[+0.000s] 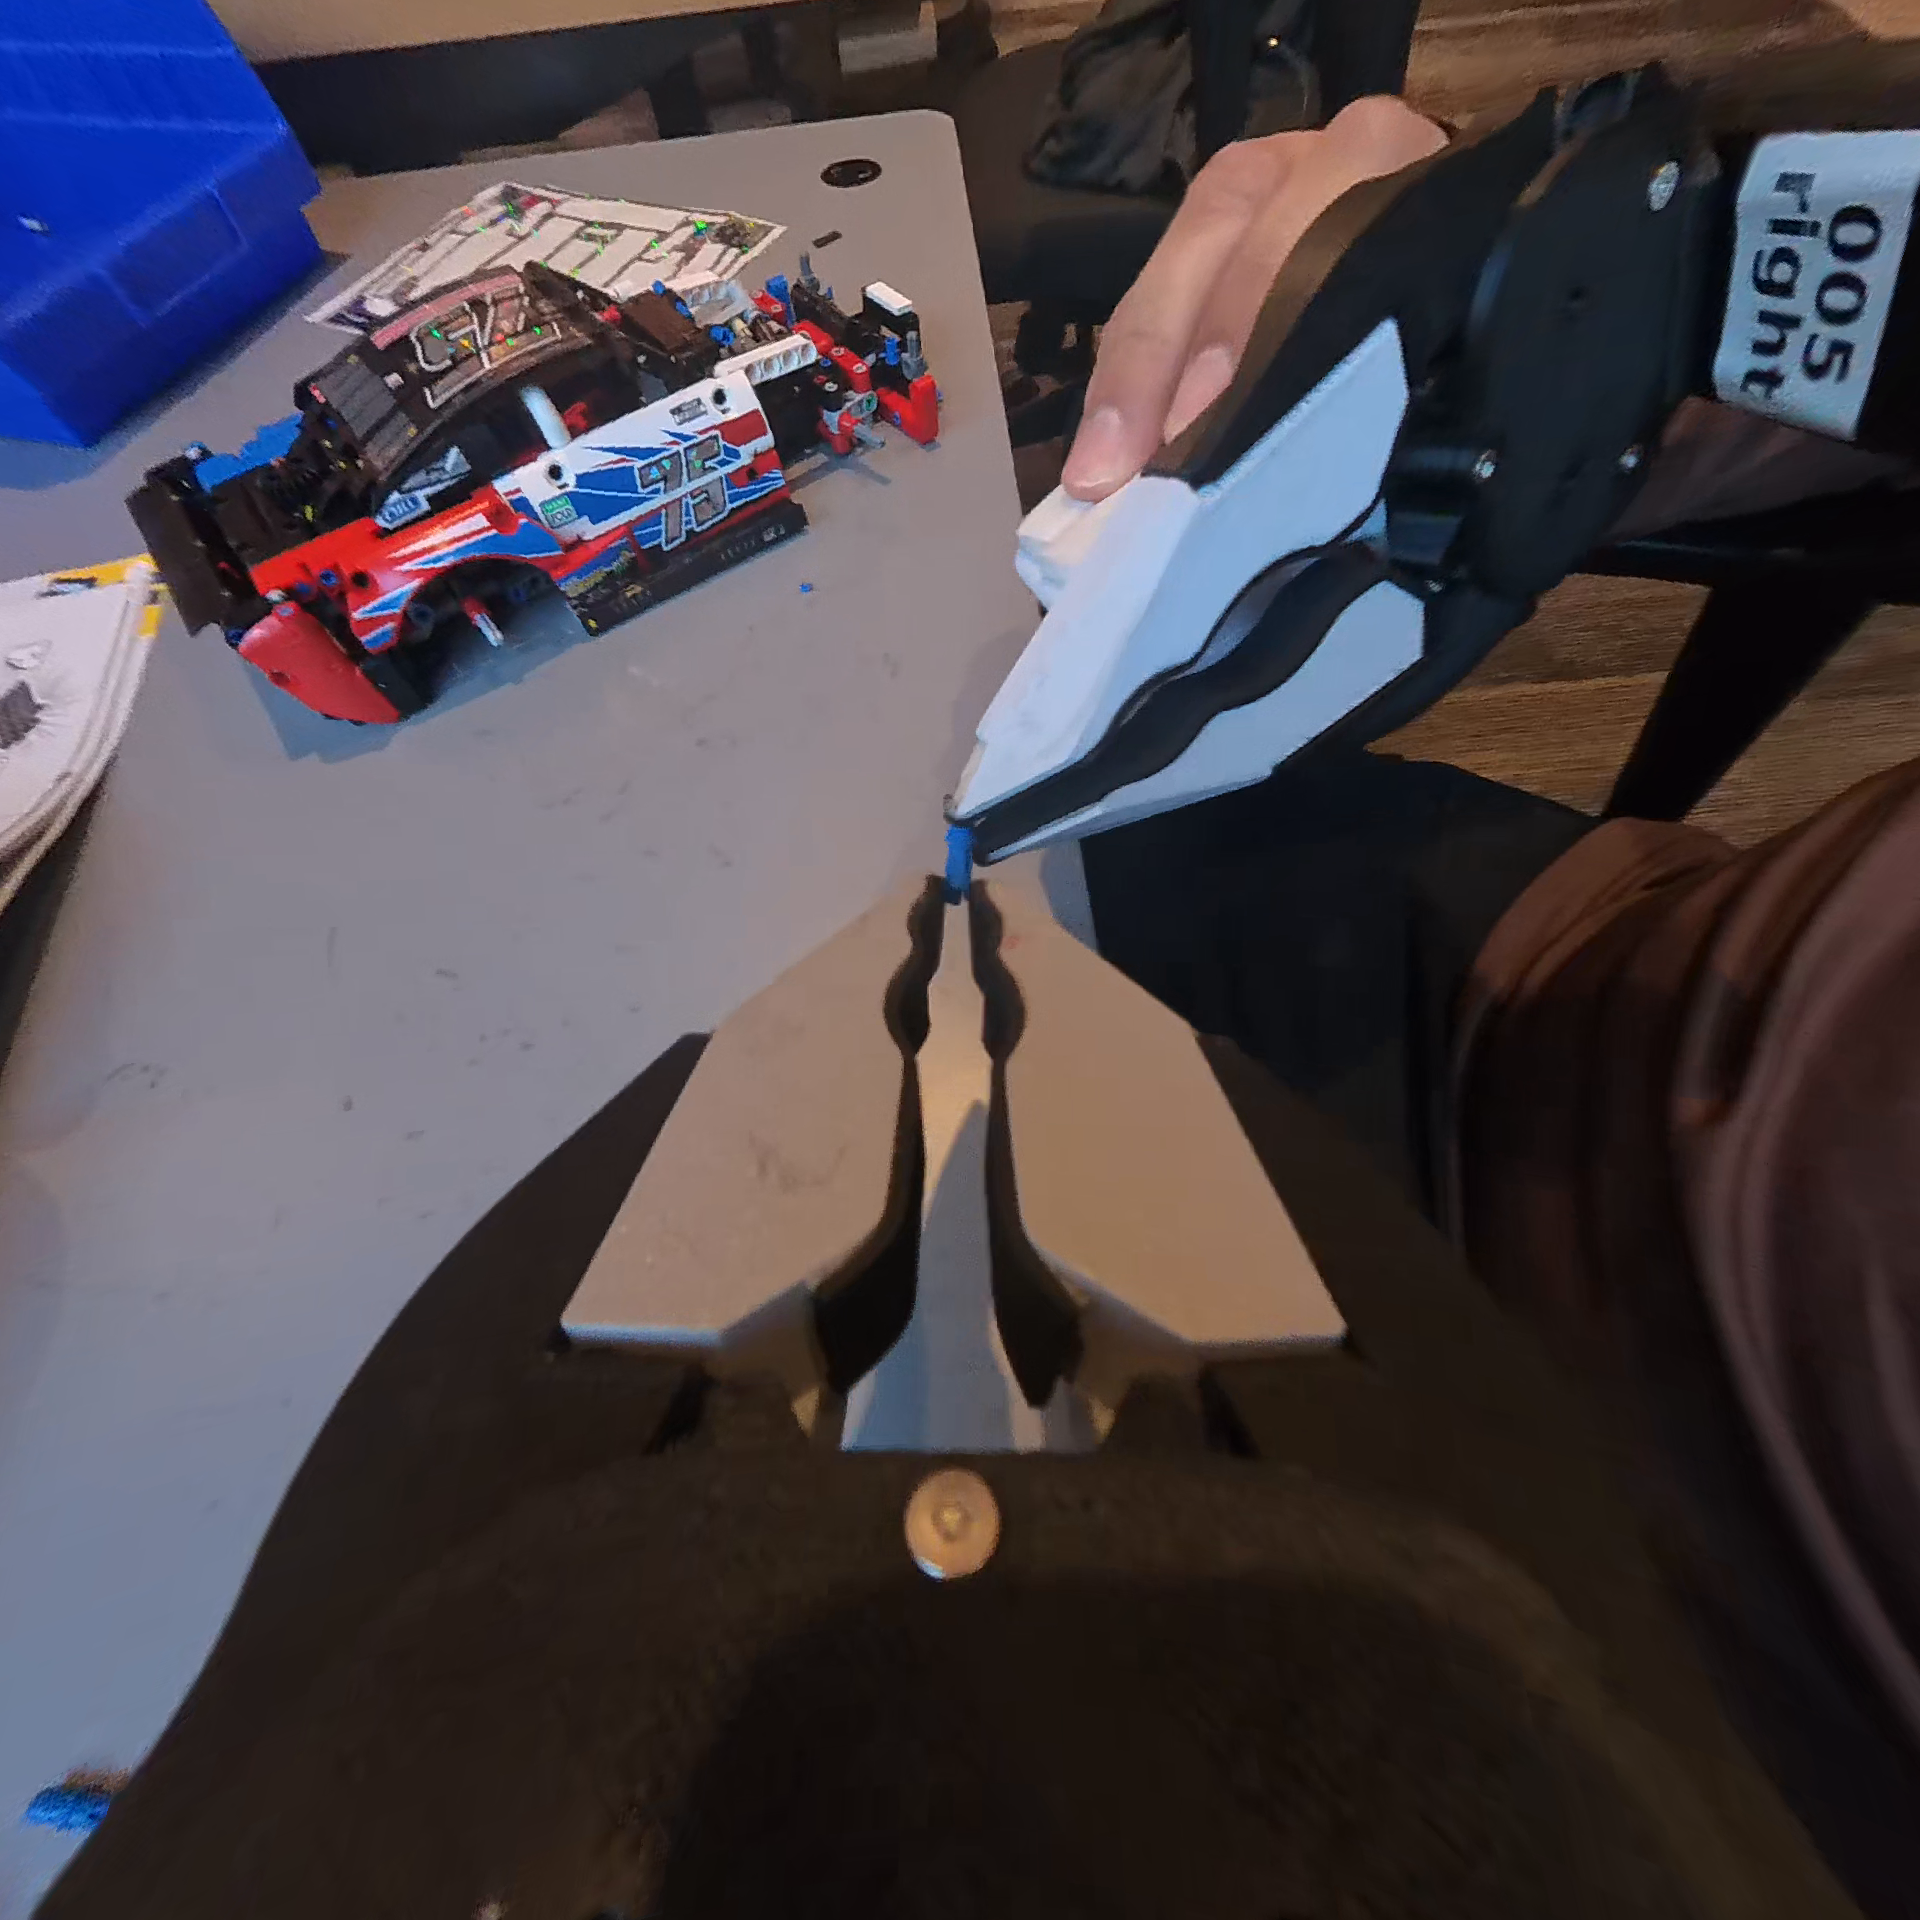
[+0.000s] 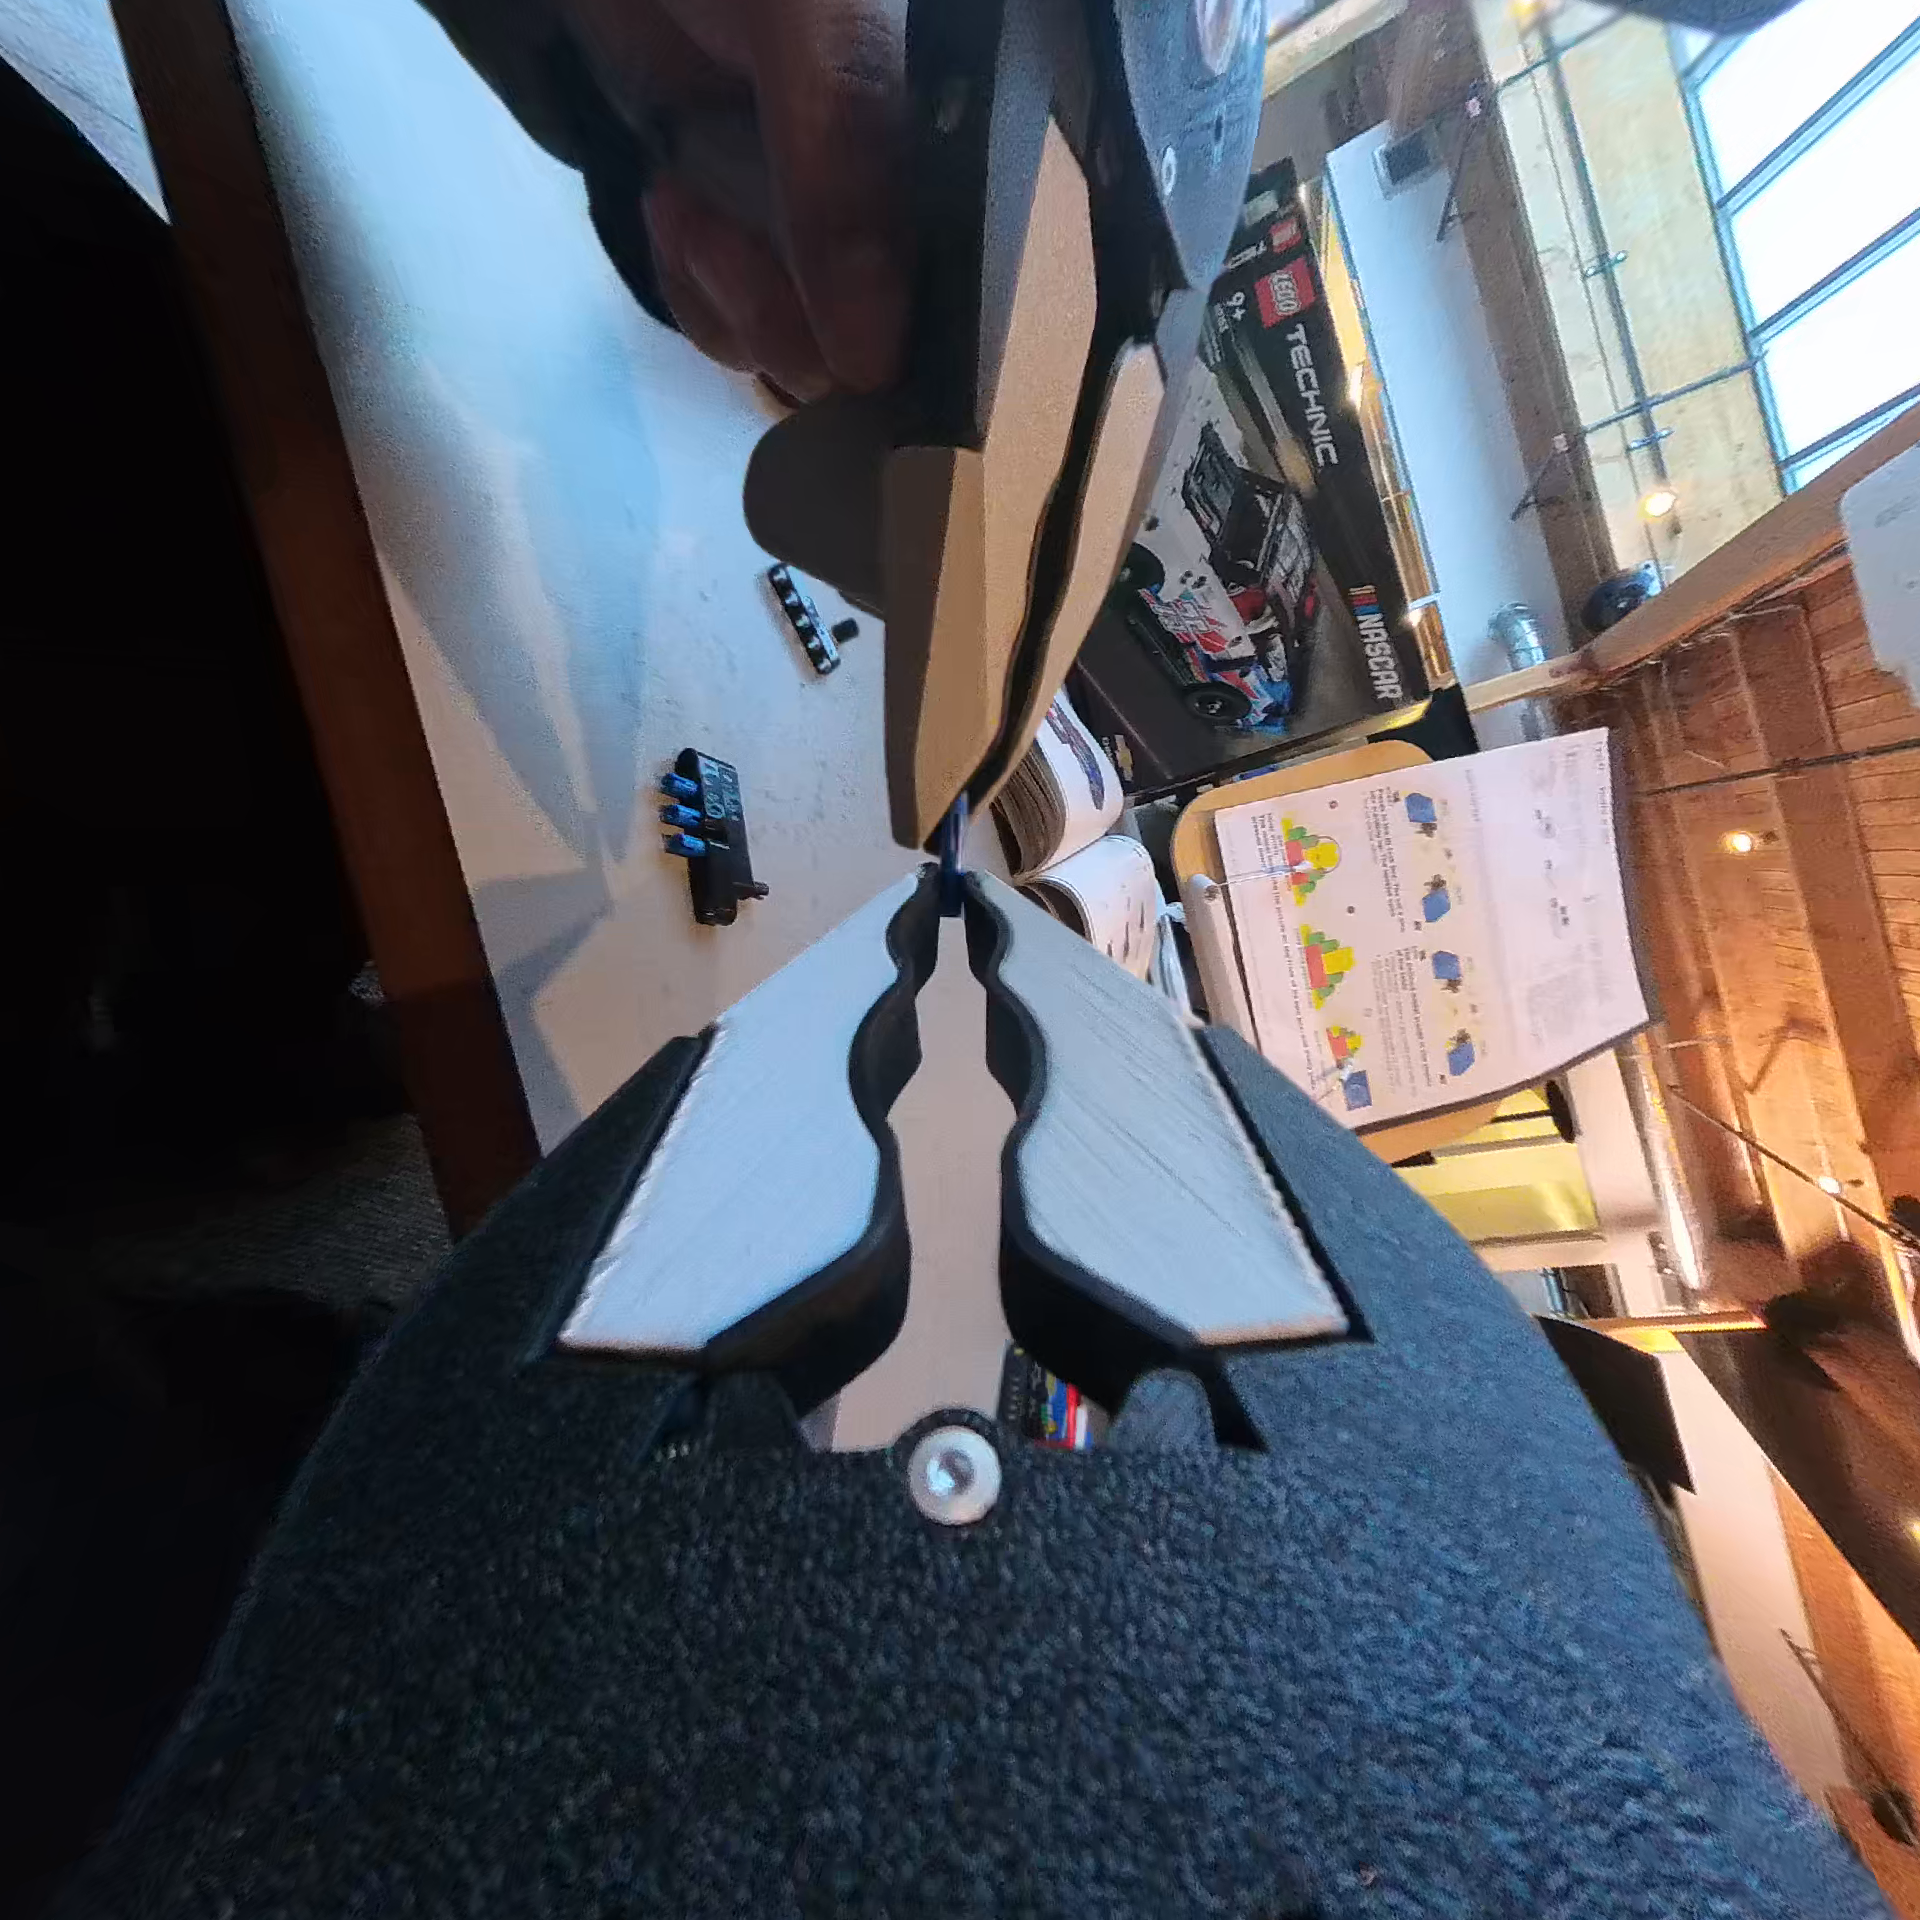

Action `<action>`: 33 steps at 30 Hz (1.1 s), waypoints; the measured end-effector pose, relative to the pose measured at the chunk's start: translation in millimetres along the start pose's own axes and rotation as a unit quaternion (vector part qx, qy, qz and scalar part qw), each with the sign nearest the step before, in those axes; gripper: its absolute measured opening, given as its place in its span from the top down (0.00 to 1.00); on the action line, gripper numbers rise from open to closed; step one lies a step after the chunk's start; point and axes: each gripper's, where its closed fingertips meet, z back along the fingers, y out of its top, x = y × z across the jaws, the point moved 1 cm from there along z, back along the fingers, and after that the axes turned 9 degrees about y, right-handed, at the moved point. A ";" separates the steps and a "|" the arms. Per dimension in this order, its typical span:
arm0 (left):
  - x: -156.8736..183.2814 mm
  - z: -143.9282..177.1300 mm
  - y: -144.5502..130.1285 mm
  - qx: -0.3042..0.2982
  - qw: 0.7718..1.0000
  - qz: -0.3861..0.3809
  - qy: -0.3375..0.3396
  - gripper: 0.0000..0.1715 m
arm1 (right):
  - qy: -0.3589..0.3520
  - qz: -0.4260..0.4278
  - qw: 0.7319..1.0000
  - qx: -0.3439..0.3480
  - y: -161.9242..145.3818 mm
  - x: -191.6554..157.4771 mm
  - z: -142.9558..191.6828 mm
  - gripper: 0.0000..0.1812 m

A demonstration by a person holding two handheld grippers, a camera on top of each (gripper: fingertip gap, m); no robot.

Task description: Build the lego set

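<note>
A small blue Lego pin [image 1: 957, 854] hangs in the air off the table's right edge, pinched at both ends. My left gripper [image 1: 951, 896] is shut on its near end. My right gripper [image 1: 971, 831] comes in from the upper right and is shut on its far end. In the right wrist view the pin [image 2: 953, 860] looks dark between my right gripper [image 2: 948, 899] and the left gripper [image 2: 951, 816] above it. The part-built red, white and black Lego race car [image 1: 499, 488] lies on the grey table [image 1: 468, 987].
A blue bin [image 1: 125, 208], a printed sheet [image 1: 561, 234] and a booklet [image 1: 62, 665] surround the car. In the right wrist view a black beam with blue pins [image 2: 712, 831] and a smaller black beam [image 2: 805, 618] lie on the table, with the set's box [image 2: 1278, 499] and open booklets [image 2: 1081, 831] beyond.
</note>
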 end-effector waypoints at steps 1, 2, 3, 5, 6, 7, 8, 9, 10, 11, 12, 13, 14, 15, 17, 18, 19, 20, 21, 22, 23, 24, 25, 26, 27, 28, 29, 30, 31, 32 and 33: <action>-0.4 -0.2 1.2 0.001 1.000 -0.006 0.008 0.99 | -0.004 0.000 1.000 -0.003 -0.7 0.6 -0.2 0.98; -1.5 -0.7 1.9 0.001 1.000 -0.014 0.019 0.99 | -0.007 -0.004 1.000 -0.005 -1.5 1.4 -0.4 0.98; -2.5 -0.9 2.8 0.002 0.999 -0.027 0.034 0.99 | -0.007 -0.014 1.000 -0.006 -2.5 2.0 -1.1 0.98; -5.0 -0.8 4.3 0.002 0.993 -0.086 0.078 0.99 | -0.001 -0.046 0.999 0.003 -3.0 2.3 -2.0 0.96; -5.4 -0.2 5.0 0.000 0.986 -0.129 0.102 0.99 | 0.006 -0.066 0.998 0.013 -1.9 2.4 -1.5 0.95; -4.7 0.7 5.9 -0.001 0.977 -0.173 0.122 0.99 | 0.017 -0.088 0.996 0.028 -0.7 2.3 -0.4 0.94; -2.5 2.2 7.4 0.001 0.967 -0.215 0.135 0.99 | 0.032 -0.114 0.992 0.046 1.2 2.0 1.5 0.94; 0.9 3.8 8.5 0.006 0.958 -0.251 0.140 0.99 | 0.048 -0.139 0.987 0.064 2.7 2.1 3.6 0.93; 4.9 5.3 9.6 0.012 0.951 -0.277 0.140 0.99 | 0.056 -0.158 0.983 0.073 2.5 3.4 5.4 0.92; 6.5 6.4 9.6 0.011 0.946 -0.292 0.143 0.99 | 0.059 -0.168 0.981 0.077 1.6 4.7 6.5 0.89; 6.9 6.9 8.8 0.008 0.943 -0.300 0.144 0.99 | 0.066 -0.170 0.980 0.078 1.2 3.7 6.7 0.88; 8.8 6.9 8.2 0.009 0.943 -0.303 0.137 0.99 | 0.074 -0.168 0.980 0.077 1.3 0.8 6.1 0.88; 10.2 7.0 8.3 0.012 0.943 -0.304 0.133 0.99 | 0.078 -0.164 0.981 0.072 0.9 -1.5 4.7 0.88; 11.4 7.1 8.6 0.016 0.943 -0.306 0.130 0.99 | 0.080 -0.159 0.982 0.068 1.2 -4.1 3.1 0.89; 12.9 5.5 7.0 0.011 0.946 -0.300 0.124 0.99 | 0.084 -0.148 0.984 0.058 1.3 -8.1 0.1 0.95; 13.4 3.6 4.9 0.004 0.949 -0.290 0.121 0.99 | 0.082 -0.143 0.985 0.049 -1.0 -8.4 -1.2 0.98; 12.2 1.9 3.4 -0.002 0.953 -0.279 0.122 0.99 | 0.083 -0.143 0.985 0.044 -3.1 -9.0 -1.9 0.98; 11.3 0.3 2.1 -0.005 0.955 -0.271 0.123 0.99 | 0.088 -0.148 0.984 0.043 -4.7 -9.6 -2.1 0.98; 10.9 -0.8 1.7 -0.004 0.956 -0.267 0.125 0.99 | 0.090 -0.157 0.982 0.045 -5.8 -9.5 -2.0 0.98; 10.3 -1.4 2.0 -0.002 0.956 -0.264 0.129 0.99 | 0.090 -0.164 0.981 0.047 -6.8 -8.5 -1.9 0.98; 8.9 -1.9 3.0 0.000 0.956 -0.260 0.135 0.99 | 0.083 -0.166 0.982 0.045 -7.7 -6.4 -1.8 0.97; 7.0 -2.0 4.2 0.002 0.957 -0.254 0.141 0.99 | 0.072 -0.160 0.984 0.041 -8.3 -3.9 -1.9 0.97; 5.7 -2.0 5.4 0.003 0.960 -0.242 0.142 0.97 | 0.059 -0.150 0.986 0.035 -8.4 -1.5 -1.8 0.98; 5.2 -1.8 6.3 0.004 0.965 -0.222 0.137 0.95 | 0.046 -0.135 0.989 0.028 -8.4 0.5 -1.8 0.98; 5.7 -1.7 6.8 0.005 0.973 -0.195 0.125 0.94 | 0.034 -0.118 0.992 0.020 -8.3 1.7 -1.8 0.98; 6.0 -1.6 6.5 0.004 0.980 -0.165 0.111 0.93 | 0.022 -0.100 0.995 0.012 -8.5 2.6 -1.9 0.98; 3.5 -1.7 4.9 -0.003 0.985 -0.134 0.106 0.93 | 0.011 -0.085 0.996 0.005 -8.5 3.8 -1.7 0.98; 1.1 -2.0 2.1 -0.013 0.989 -0.109 0.102 0.94 | 0.003 -0.075 0.997 0.000 -9.0 5.0 -1.6 0.98; 1.7 -2.0 -0.3 -0.020 0.992 -0.091 0.091 0.94 | -0.003 -0.069 0.998 -0.006 -10.2 6.4 -1.5 0.98; 2.4 -1.4 -1.0 -0.020 0.993 -0.077 0.084 0.94 | -0.009 -0.064 0.998 -0.012 -12.4 7.8 -1.6 0.98; 2.5 -0.2 -0.7 -0.017 0.994 -0.067 0.082 0.95 | -0.013 -0.058 0.998 -0.016 -14.1 8.7 -1.4 0.98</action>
